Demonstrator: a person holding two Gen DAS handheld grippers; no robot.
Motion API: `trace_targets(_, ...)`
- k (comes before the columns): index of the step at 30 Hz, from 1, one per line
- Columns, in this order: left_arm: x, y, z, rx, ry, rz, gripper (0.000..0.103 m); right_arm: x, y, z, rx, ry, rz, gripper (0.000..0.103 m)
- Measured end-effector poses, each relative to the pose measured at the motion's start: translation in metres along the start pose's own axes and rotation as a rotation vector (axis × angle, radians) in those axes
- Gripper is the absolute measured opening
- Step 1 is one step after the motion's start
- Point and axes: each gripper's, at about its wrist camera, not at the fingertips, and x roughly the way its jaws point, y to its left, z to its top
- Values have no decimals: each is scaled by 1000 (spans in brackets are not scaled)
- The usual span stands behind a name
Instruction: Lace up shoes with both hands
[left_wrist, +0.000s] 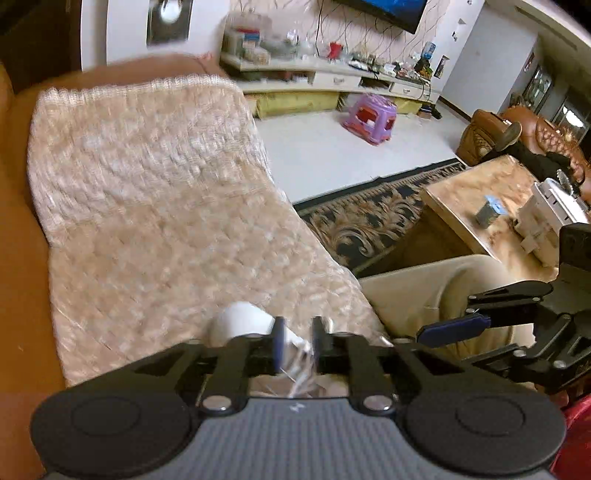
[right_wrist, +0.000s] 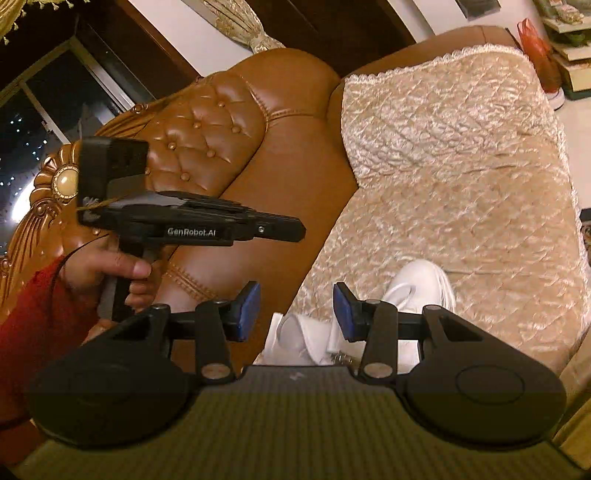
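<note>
Cream quilted fabric covers the sofa seat (right_wrist: 461, 166), with tan leather (right_wrist: 236, 122) rising at the back and arm. On that cover, near the front edge, lies the white shoe (right_wrist: 417, 288), its toe pointing away in the right wrist view; much of it is hidden behind the gripper bodies. The right gripper (right_wrist: 297, 312) hangs over the shoe with its blue pads (right_wrist: 247, 310) set wide apart, gripping nothing. The left gripper (left_wrist: 297, 343) has its fingers drawn close together with a blurred white lace (left_wrist: 301, 360) between them; whether they actually pinch it cannot be told. A hand (right_wrist: 110, 273) in a red sleeve holds the left gripper's handle.
</note>
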Motion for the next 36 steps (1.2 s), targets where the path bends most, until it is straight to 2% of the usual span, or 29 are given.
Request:
trace_targets(1, 6, 1, -1, 0, 15, -3, 49, -1, 0, -1, -1, 2, 5, 50)
trace_targets(3, 21, 3, -4, 0, 51, 7, 52, -2, 2, -2, -11, 3, -5, 50)
trace_targets(5, 36, 6, -4, -26, 69, 3, 54, -1, 4, -3, -25, 10, -66, 50)
trace_targets(7, 49, 8, -6, -54, 79, 1, 63, 4, 3, -2, -34, 19, -133, 50)
trace_targets(11, 62, 11, -14, -109, 84, 9, 66, 17, -5, -2, -53, 51, -259, 50)
trace_targets(15, 70, 10, -21, -122, 110, 25, 69, 10, -35, -4, 89, 29, -347, 50)
trace_targets(18, 74, 13, -20, -121, 119, 9, 70, 2, -60, -11, 221, 29, -335, 50)
trace_targets(23, 83, 8, -11, -89, 125, -39, 67, 2, -65, -17, 234, 36, -332, 50)
trace_targets(25, 92, 3, -7, -53, 149, -58, 67, 3, -68, -19, 243, 38, -327, 62)
trace_targets(27, 100, -1, -4, -31, 160, -68, 67, 2, -73, -21, 258, 36, -318, 63)
trace_targets(28, 104, -2, -2, -27, 160, -68, 62, 1, -74, -21, 261, 35, -319, 63)
trace_targets(29, 105, 2, -2, -55, 145, -80, 52, 0, -75, -21, 265, 33, -321, 63)
trace_targets(30, 106, 6, -1, -82, 129, -92, 25, -1, -76, -21, 269, 33, -317, 63)
trace_targets(31, 107, 9, 0, -109, 114, -104, 15, -1, -77, -21, 274, 34, -308, 64)
trace_targets(32, 107, 13, 1, -136, 98, -116, 15, -1, -77, -21, 277, 35, -300, 64)
trace_targets(33, 106, 16, 1, -158, 77, -113, 9, 0, -78, -21, 278, 36, -295, 64)
trace_targets(36, 100, 27, 0, -222, 24, -98, 6, 0, -78, -20, 272, 35, -282, 64)
